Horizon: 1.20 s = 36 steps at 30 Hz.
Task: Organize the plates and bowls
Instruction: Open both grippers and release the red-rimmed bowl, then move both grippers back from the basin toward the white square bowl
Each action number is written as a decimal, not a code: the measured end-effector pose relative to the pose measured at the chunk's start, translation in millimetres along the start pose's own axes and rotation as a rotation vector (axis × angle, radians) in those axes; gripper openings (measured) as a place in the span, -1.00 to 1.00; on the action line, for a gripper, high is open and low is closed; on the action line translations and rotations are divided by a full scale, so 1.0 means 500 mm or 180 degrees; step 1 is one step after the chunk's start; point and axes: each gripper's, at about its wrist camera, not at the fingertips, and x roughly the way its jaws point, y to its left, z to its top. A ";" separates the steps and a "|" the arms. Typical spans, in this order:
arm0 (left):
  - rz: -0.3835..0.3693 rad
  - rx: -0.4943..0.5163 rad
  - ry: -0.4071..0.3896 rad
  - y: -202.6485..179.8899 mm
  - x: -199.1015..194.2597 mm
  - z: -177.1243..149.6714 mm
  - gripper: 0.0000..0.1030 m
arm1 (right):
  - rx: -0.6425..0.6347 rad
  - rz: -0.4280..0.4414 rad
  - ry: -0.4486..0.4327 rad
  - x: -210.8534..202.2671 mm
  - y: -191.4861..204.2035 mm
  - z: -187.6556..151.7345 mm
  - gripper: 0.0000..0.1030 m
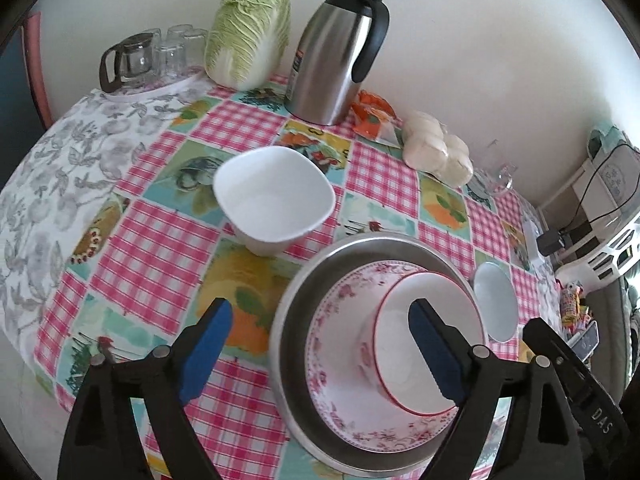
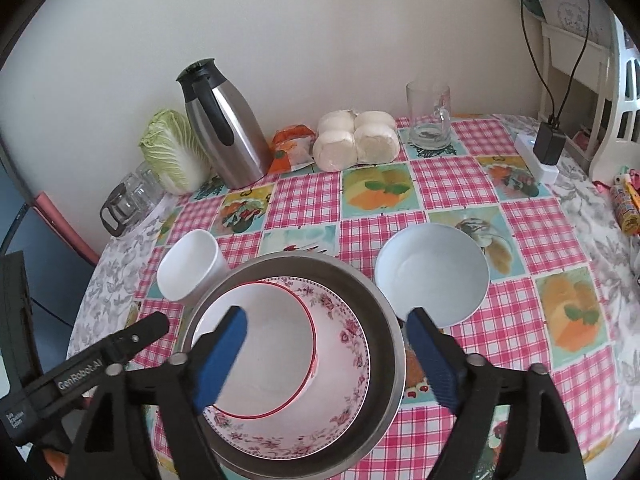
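A metal basin (image 1: 288, 336) (image 2: 384, 344) sits near the table's front edge. In it lies a pink floral plate (image 1: 332, 400) (image 2: 344, 364) with a red-rimmed white bowl (image 1: 396, 344) (image 2: 272, 352) on top. A white squarish bowl (image 1: 272, 196) (image 2: 186, 268) stands left of the basin. A pale blue bowl (image 1: 494, 300) (image 2: 432, 272) stands right of it. My left gripper (image 1: 320, 344) is open and empty, its right finger over the red-rimmed bowl. My right gripper (image 2: 326, 348) is open and empty above the basin.
At the back by the wall stand a steel thermos jug (image 1: 336, 52) (image 2: 224, 128), a napa cabbage (image 1: 248, 36) (image 2: 172, 152), a bag of white buns (image 1: 436, 148) (image 2: 356, 140), a glass mug (image 2: 430, 120) and glass cups on a tray (image 1: 160, 56) (image 2: 128, 200). A charger (image 2: 550, 148) lies at the right.
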 end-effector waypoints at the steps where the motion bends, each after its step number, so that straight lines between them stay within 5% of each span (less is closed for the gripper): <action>1: 0.0014 -0.0001 -0.0010 0.001 -0.001 0.000 0.75 | -0.0008 0.0007 -0.0002 0.000 0.001 -0.001 0.77; 4: 0.0066 -0.0022 -0.0077 0.009 -0.007 0.003 0.78 | -0.0042 0.0020 -0.0006 0.001 0.006 -0.002 1.00; 10: 0.0160 -0.0102 -0.0221 0.037 -0.018 0.011 0.99 | -0.0086 0.0036 0.0005 0.007 0.013 -0.005 1.00; 29: 0.0519 -0.0431 -0.0452 0.173 -0.027 0.038 0.99 | -0.0360 0.0075 0.0060 0.038 0.100 -0.029 1.00; 36: 0.0428 -0.0457 -0.0473 0.199 -0.022 0.054 0.99 | -0.0410 0.0104 0.0057 0.051 0.137 -0.039 1.00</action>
